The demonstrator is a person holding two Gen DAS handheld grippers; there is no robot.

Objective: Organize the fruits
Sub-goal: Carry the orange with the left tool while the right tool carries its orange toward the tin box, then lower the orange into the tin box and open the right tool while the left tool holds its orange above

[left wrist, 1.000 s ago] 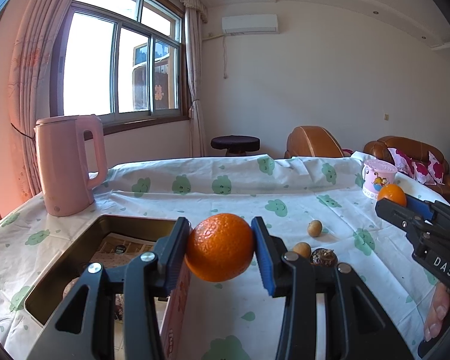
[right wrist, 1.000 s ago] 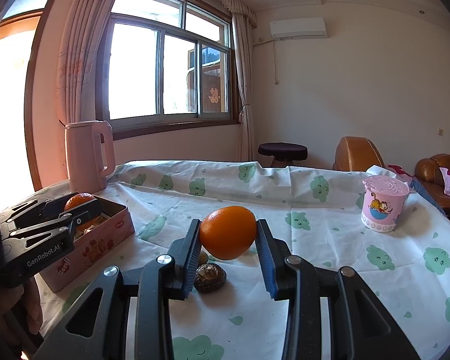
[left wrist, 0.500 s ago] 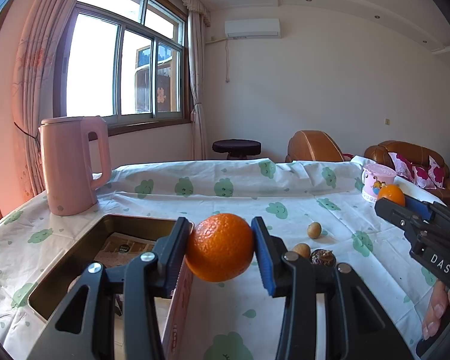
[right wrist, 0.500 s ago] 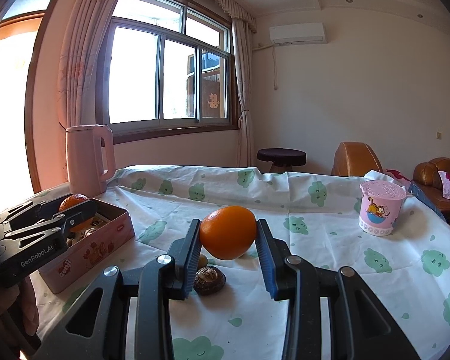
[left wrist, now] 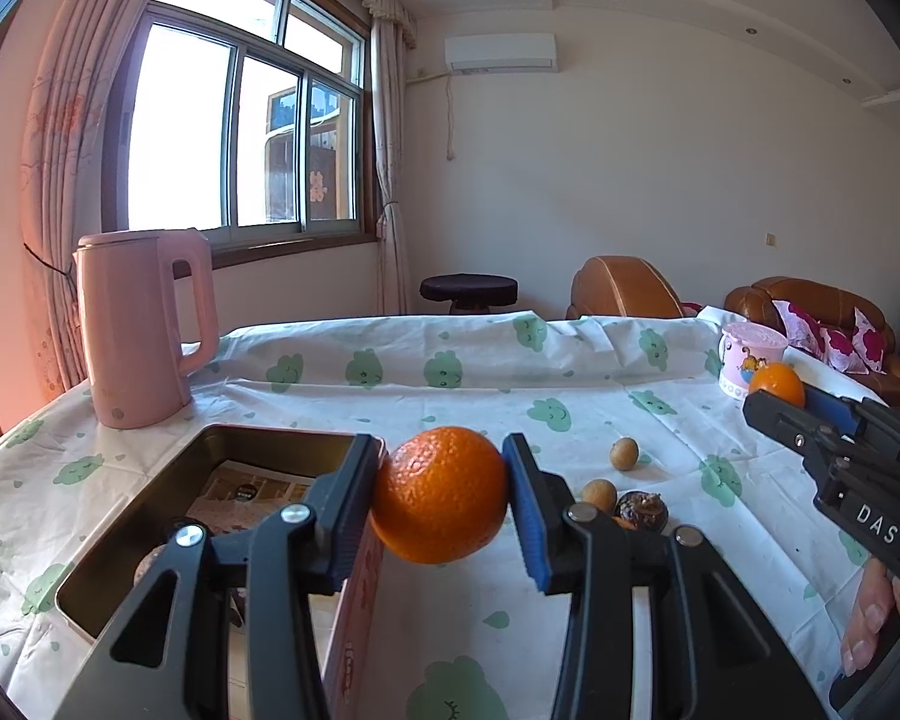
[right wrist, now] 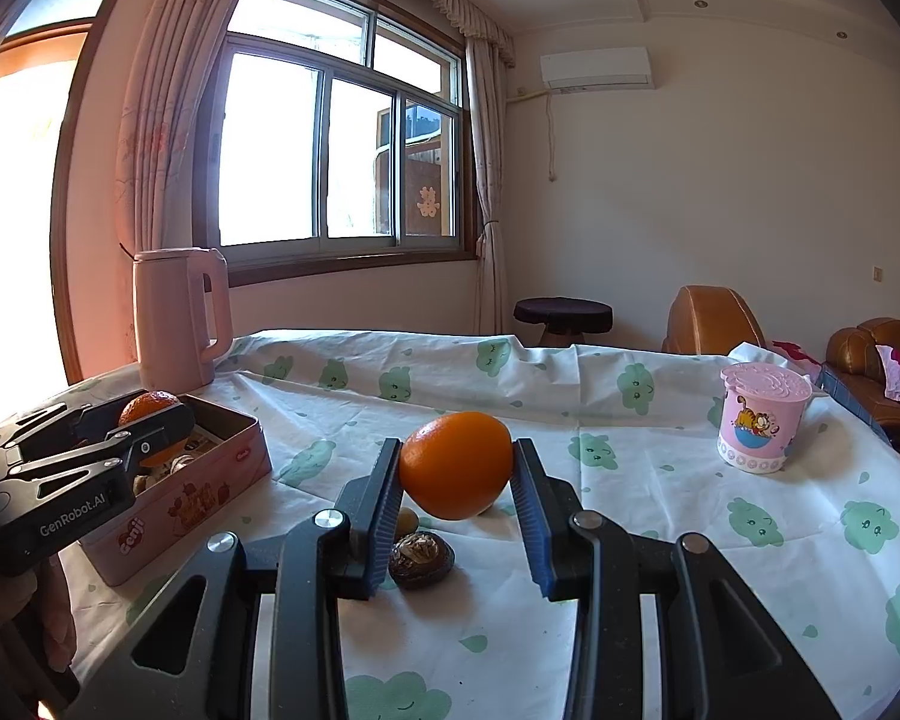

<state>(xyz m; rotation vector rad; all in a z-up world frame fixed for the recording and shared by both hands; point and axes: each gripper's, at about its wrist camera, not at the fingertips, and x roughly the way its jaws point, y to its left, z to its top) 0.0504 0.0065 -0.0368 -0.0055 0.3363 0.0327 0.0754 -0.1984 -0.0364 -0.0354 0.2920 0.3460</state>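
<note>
Fingers of left gripper (left wrist: 444, 495) clamp a bumpy orange (left wrist: 439, 493) above the pink tin's (left wrist: 120, 531) right rim, near the table's left edge. Right gripper (right wrist: 457, 486) grips a smooth orange (right wrist: 456, 473) over loose small fruits (right wrist: 420, 551) mid-table.

left wrist view: sitting low over the tin (left wrist: 150, 510), facing the window (left wrist: 240, 138) wall across the table (left wrist: 450, 372). right wrist view: sitting further right, facing likewise. both sharing kettle (right wrist: 177, 318), pink cup (right wrist: 759, 417), each other's gripper.
</note>
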